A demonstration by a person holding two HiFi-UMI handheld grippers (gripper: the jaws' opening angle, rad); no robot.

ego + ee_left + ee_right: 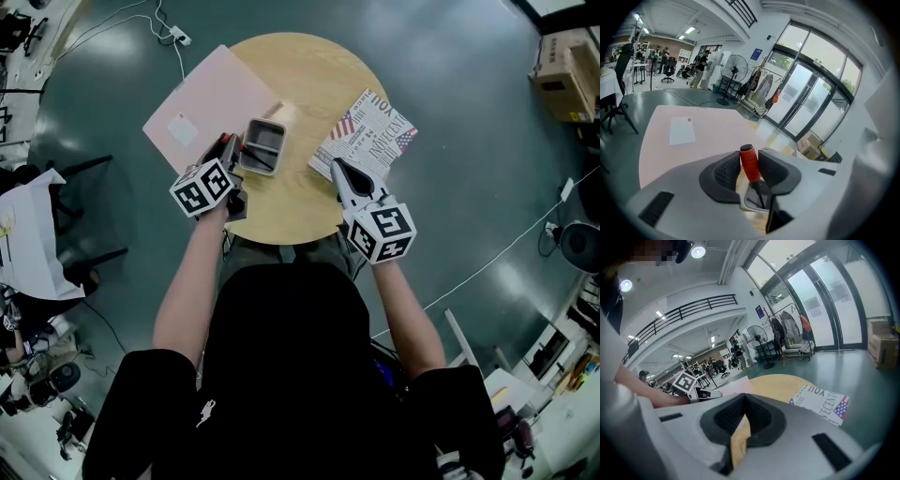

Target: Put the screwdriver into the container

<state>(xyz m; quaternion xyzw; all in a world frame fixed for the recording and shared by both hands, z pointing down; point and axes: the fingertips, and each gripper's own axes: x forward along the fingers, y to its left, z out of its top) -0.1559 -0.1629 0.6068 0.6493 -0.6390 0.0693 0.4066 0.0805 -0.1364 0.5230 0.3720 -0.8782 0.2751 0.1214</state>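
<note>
Round and pale wood, the table (309,202) sits on a grey-green floor in a glass-fronted hall. On it are a pink folder (202,108) with a white label (183,129), a grey container (263,146) and a flag-printed newspaper (370,131). Your left gripper (750,153) pinches the screwdriver (750,165) by its red handle. Both pads look to touch it, and the dark shaft points down into the container's near end. The carry looks done. What seems left is to let go so the tool drops fully inside, then lift clear. Your right gripper (744,397) hangs over the table's near edge beside the newspaper, tips pressed together on nothing, well out of the way. Nothing blocks the container. The folder lies just beside it, and the upright handle may tip over the rim.
</note>
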